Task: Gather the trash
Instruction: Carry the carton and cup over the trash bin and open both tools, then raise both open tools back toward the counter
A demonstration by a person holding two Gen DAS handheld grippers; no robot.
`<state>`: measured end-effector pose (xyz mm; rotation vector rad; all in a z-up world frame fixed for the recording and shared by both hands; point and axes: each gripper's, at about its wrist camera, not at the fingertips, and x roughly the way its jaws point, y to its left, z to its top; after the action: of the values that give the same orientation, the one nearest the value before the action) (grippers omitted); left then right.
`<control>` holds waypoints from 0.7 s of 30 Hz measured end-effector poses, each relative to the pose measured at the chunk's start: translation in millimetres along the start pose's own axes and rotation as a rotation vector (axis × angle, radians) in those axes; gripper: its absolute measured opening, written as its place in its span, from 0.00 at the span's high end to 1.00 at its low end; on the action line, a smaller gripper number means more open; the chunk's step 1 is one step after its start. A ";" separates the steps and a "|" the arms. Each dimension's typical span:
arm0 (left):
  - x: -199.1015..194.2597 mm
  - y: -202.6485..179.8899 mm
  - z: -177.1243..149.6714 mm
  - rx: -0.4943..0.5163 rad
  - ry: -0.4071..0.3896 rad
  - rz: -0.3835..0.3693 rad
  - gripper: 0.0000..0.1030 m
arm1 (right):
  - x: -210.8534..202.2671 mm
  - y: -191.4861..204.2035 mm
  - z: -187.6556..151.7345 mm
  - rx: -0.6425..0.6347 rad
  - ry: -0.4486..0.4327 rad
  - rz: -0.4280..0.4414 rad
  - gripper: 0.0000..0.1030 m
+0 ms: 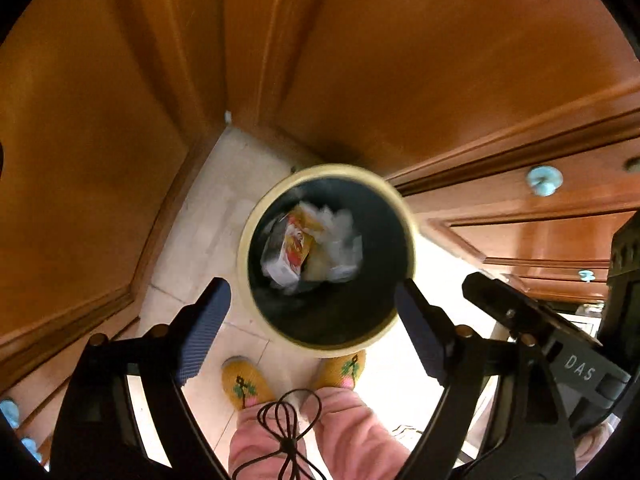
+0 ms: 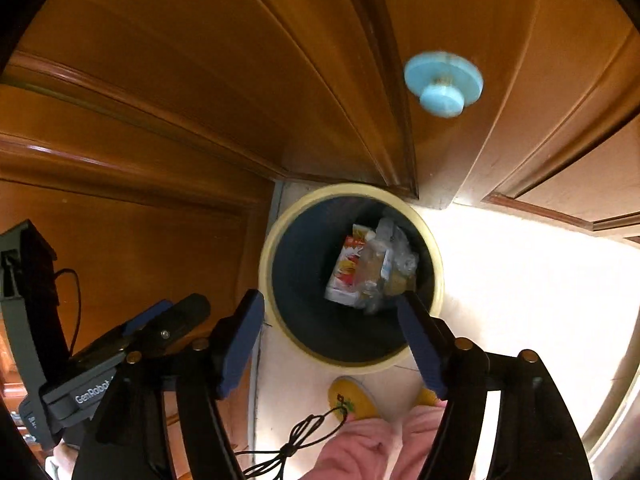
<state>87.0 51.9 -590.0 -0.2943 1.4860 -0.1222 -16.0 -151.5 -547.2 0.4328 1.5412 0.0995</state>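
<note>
Both grippers point steeply down at the round bin (image 1: 326, 258), a cylinder with a pale cream rim and a dark liner, standing on light floor tiles (image 1: 208, 216) in a corner of glossy orange-brown wooden panelling (image 1: 420, 60).

The left gripper (image 1: 308, 326) is spread wide, its 2 ribbed blue pads apart with nothing between them; the bin's mouth sits just ahead of and between the fingertips.

The right gripper (image 2: 332, 338) is also spread and holds nothing. The bin lies directly ahead of it, and its right pad overlaps the rim in this view; I cannot tell whether it touches.

Down inside the bin lies the trash (image 1: 310, 248): a crumpled clear plastic bag, glossy and wrinkled, beside a flat printed carton in red, yellow and white.

Ahead of the right gripper and slightly to its right, a smooth pale-blue round knob (image 2: 443, 84) sticks out from the wood.

Behind the fingertips, near the bin's closer edge, are 2 yellow knitted slippers (image 1: 244, 380) with flower motifs, pink fleecy trouser legs (image 1: 344, 436), and a looped black cable (image 1: 290, 420).
</note>
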 end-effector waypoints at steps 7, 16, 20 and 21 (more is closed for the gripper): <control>-3.2 8.1 -3.2 0.007 0.003 0.023 0.20 | 15.4 4.0 1.5 0.017 0.024 -0.005 0.31; -63.6 -4.5 -10.4 0.025 -0.075 0.043 0.20 | -13.0 7.9 -5.8 -0.001 -0.017 -0.035 0.31; -107.5 -17.1 -11.6 0.027 -0.101 0.048 0.20 | -52.4 15.2 -7.5 -0.002 -0.044 -0.040 0.31; -120.3 -21.8 -12.4 0.031 -0.105 0.044 0.20 | -62.9 17.8 -7.9 -0.002 -0.048 -0.039 0.31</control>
<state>66.4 60.7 -469.1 -0.2394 1.3844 -0.0930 -22.7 -154.2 -481.8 0.4007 1.5013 0.0594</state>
